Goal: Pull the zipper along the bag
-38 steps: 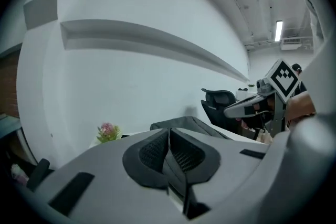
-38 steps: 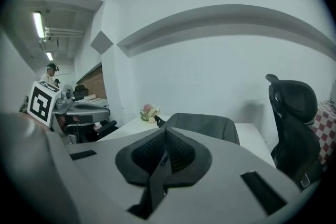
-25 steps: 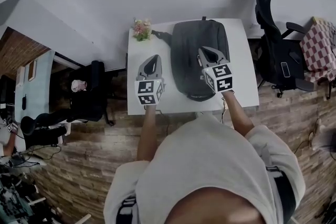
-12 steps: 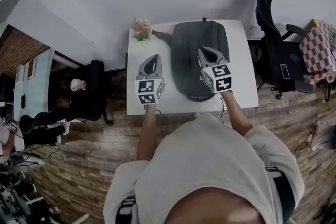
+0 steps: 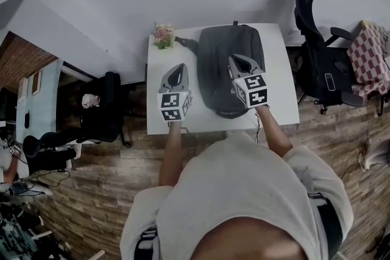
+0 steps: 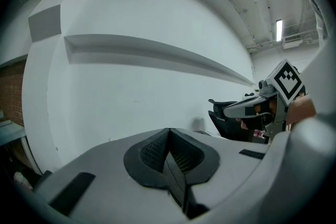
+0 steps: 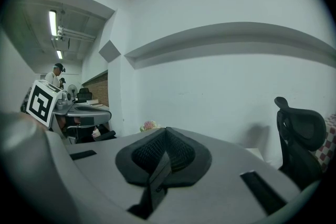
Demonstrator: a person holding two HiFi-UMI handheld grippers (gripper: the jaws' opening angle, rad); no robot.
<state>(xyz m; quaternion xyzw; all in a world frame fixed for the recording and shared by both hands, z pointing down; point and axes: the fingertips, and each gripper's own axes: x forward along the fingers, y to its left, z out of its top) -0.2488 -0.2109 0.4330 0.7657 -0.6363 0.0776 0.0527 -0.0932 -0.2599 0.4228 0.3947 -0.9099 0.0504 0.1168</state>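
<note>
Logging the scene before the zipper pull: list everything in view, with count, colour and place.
Table: one, white, against the wall.
Bag: one, dark grey, lying on the table, middle to right.
Flowers: one small bunch, pink and green, table's far left corner.
Office chair: one, black, right of the table.
Checked cloth: one, red and white, far right.
Second chair: one, black, left of the table.
Left gripper: one, grey, shut, empty, above the table's left part.
Right gripper: one, grey, shut, empty, above the bag.

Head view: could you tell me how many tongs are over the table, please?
2: the left tongs over bare white table, the right tongs over the dark backpack.
</note>
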